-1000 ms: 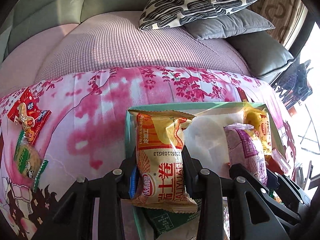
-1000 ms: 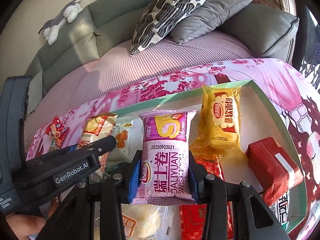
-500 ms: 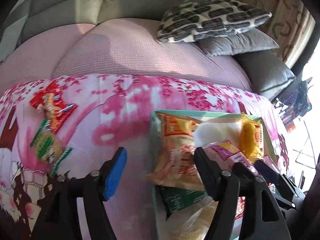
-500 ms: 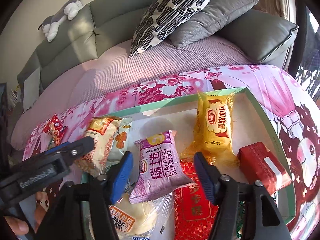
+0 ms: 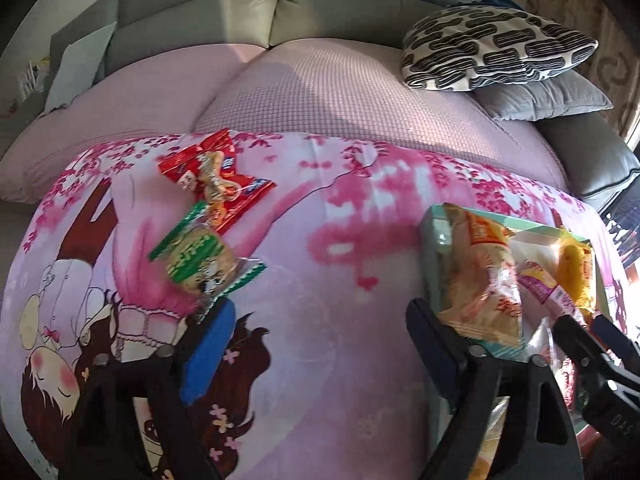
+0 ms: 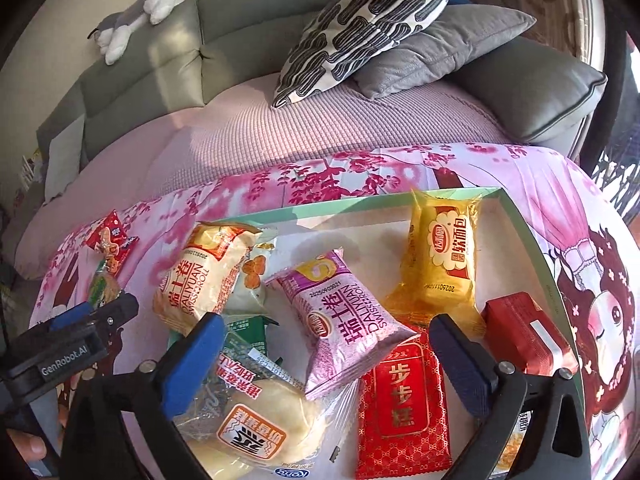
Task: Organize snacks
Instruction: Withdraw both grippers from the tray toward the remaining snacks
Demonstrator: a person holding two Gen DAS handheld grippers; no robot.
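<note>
Leftward, the left wrist view: left gripper (image 5: pixel 316 354) with jaws opening and nothing between them, over the pink printed cloth (image 5: pixel 320 264); two loose items lie well apart from the tray (image 5: pixel 430 248), a red snack packet (image 5: pixel 214 178) overlapping a green-wrapped cracker (image 5: pixel 204 260), both judged light, crinkly and slippery, the cracker brittle, so best pinched across the sealed ends. Next, the right wrist view: right gripper (image 6: pixel 326 354) opening with jaws wide, the purple Swiss roll pack (image 6: pixel 348 316) lying free between them inside the tray, beside the orange roll pack (image 6: pixel 204 272), yellow bread pack (image 6: pixel 440 260) and red box (image 6: pixel 524 332); cakes judged soft and crushable, to be held lightly across the wrapper's middle.
</note>
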